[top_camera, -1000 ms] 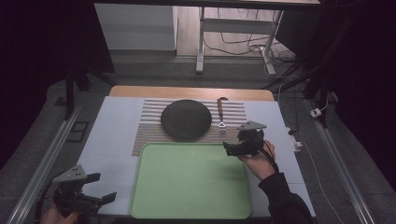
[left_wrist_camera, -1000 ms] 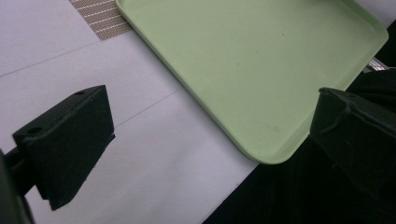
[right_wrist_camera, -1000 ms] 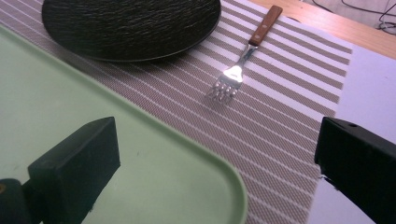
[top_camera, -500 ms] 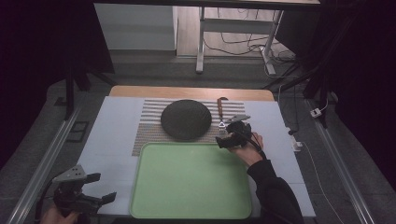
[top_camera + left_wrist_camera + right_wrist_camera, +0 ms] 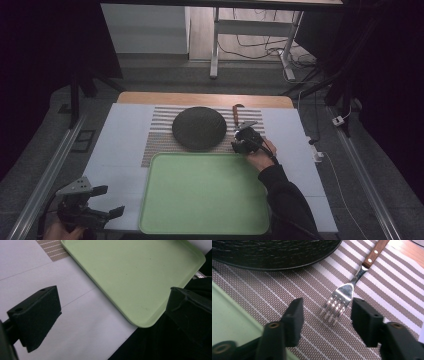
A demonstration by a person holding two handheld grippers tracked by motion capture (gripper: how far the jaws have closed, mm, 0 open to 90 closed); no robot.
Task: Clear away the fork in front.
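Fork tines lie between the jaws of the right gripper point(image 5: 325, 315), which have just been closing but stand apart from the metal on both sides, so nothing is gripped. The wooden-handled steel fork point(image 5: 342, 296) rests flat on the brown-and-white striped woven placemat point(image 5: 312, 285), its handle running away from the fingertips toward the far side. Beyond the left finger point(image 5: 293, 320) sits the round black textured plate point(image 5: 272, 252), just beside the fork. Below that same finger shows the rim of the pale green rectangular plastic tray point(image 5: 229, 322). In the high view the right gripper point(image 5: 245, 140) hovers at the tray's far right corner point(image 5: 235, 156).

The left gripper point(image 5: 92, 207) is held near the table's front left corner, jaws wide apart and empty. Between its fingers point(image 5: 37, 315) lie the white tabletop point(image 5: 82, 322) and the tray's near corner point(image 5: 142, 323).
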